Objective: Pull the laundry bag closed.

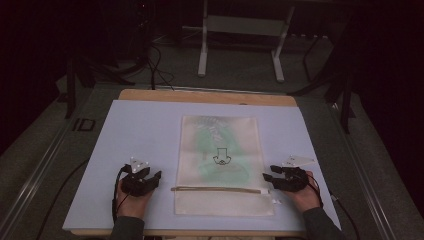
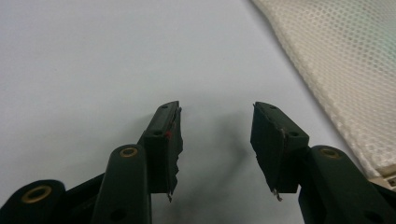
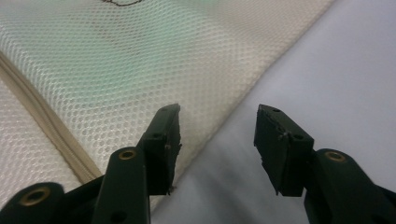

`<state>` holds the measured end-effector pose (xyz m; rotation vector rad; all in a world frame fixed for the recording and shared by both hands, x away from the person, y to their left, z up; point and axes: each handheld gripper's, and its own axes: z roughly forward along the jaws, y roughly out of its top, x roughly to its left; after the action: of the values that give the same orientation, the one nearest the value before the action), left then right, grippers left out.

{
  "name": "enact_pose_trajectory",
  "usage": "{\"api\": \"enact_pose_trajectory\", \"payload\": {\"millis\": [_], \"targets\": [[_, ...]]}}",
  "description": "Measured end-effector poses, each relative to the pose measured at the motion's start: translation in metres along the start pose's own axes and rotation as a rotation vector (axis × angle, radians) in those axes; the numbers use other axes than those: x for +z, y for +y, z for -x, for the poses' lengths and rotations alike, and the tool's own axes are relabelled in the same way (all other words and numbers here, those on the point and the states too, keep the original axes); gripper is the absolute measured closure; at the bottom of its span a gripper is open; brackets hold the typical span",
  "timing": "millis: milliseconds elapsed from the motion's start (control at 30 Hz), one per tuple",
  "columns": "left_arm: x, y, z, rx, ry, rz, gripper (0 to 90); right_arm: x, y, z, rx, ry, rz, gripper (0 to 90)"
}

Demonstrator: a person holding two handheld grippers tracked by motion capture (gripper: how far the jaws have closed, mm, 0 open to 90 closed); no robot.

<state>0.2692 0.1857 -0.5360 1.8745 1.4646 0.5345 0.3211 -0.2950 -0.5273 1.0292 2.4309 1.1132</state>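
While both my hands rest on the pale blue-grey table sheet [image 1: 140, 130], my left gripper [image 1: 156, 176] has its two black jaws spread wide with nothing between them. In the left gripper view, the left gripper [image 2: 217, 135] has only bare sheet in the gap, and the pads touch nothing. My right gripper [image 1: 267, 174] is just as wide apart and holds nothing; in its own view the right gripper [image 3: 218, 137] hangs over the edge of the cream mesh zip bag [image 3: 140, 70], one jaw over the netting, the other over the sheet. I cannot tell whether that jaw actually touches the mesh.

The cream mesh zip bag [image 1: 220, 165] lies flat in the middle of the sheet, between my two grippers, its long side running away from me. My left gripper sits near its left edge but apart from it; my right gripper is just beside its right edge.

The high view gives me the whole bag: a greenish patch inside it, a small dark printed figure [image 1: 220, 156] at its centre, and the beige zip band [image 1: 215, 189] running across its near part to a white pull at the right end. It also shows the wooden table edge [image 1: 200, 96] beyond the sheet. The left gripper view adds the bag's honeycomb weave [image 2: 345, 60] at the right. The right gripper view brings the zip band [image 3: 42, 121] close as a ribbed strip slanting across the netting.
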Motion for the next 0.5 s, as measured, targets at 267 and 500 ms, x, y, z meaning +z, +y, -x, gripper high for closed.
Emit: {"api": "enact_pose_trajectory", "payload": {"millis": [267,500], "targets": [[0.0,0.001,0.004,0.031,-0.017,-0.004,52.4,0.003,0.002,-0.006,-0.006,0.032,-0.001,49.9],[0.001,0.001,0.006,0.05,-0.045,-0.008,52.0,0.001,0.007,-0.013,-0.027,0.025,0.022,53.4]]}}
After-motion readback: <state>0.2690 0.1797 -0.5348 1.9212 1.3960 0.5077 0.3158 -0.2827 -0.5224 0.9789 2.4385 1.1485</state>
